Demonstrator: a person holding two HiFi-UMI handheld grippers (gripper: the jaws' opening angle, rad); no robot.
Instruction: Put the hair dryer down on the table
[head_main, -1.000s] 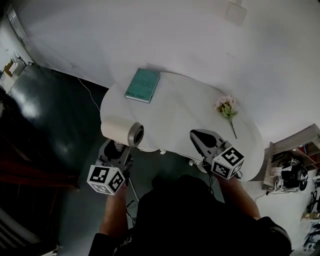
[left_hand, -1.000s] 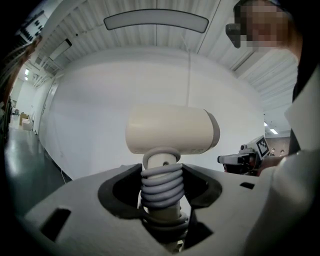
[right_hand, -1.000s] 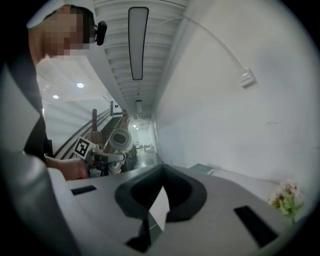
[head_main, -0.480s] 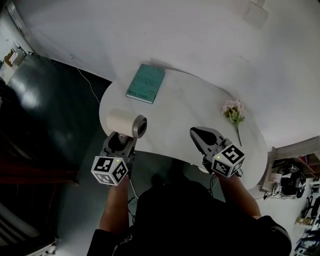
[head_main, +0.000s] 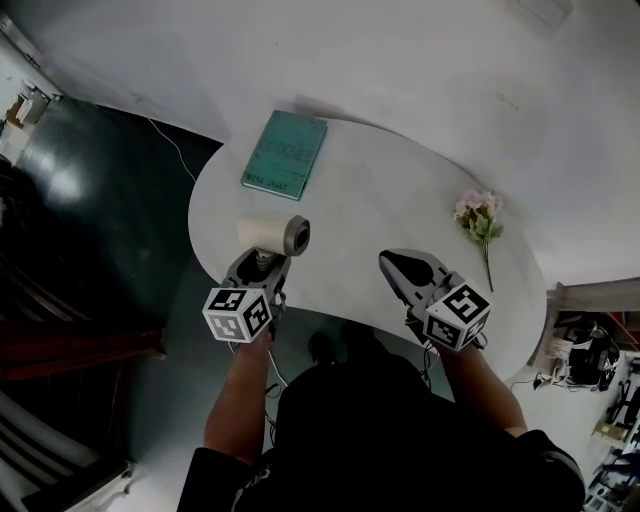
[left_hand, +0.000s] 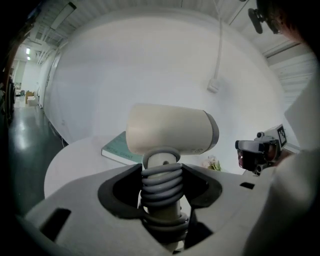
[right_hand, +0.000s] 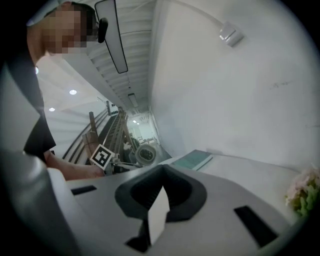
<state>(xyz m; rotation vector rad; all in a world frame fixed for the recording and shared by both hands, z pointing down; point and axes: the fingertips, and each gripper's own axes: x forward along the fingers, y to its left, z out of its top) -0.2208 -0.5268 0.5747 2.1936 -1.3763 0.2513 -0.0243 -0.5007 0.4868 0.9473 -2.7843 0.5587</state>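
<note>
A cream hair dryer (head_main: 272, 233) with a grey nozzle end is held upright over the near left part of the white table (head_main: 380, 225). My left gripper (head_main: 258, 272) is shut on its handle, round which a grey cord is coiled (left_hand: 161, 184). In the left gripper view the dryer body (left_hand: 170, 130) lies crosswise above the jaws. My right gripper (head_main: 404, 274) hovers over the table's near right part, shut with nothing between its jaws. In the right gripper view the dryer (right_hand: 145, 155) shows end-on at the left.
A teal book (head_main: 285, 153) lies at the table's far left. A small bunch of pink flowers (head_main: 480, 219) lies at the far right. Dark floor (head_main: 90, 220) lies left of the table. Cluttered shelving (head_main: 590, 350) stands at the right.
My left gripper has carried the hair dryer forward and to the right, from beyond the table's left edge to above the tabletop. The right gripper has hardly moved.
</note>
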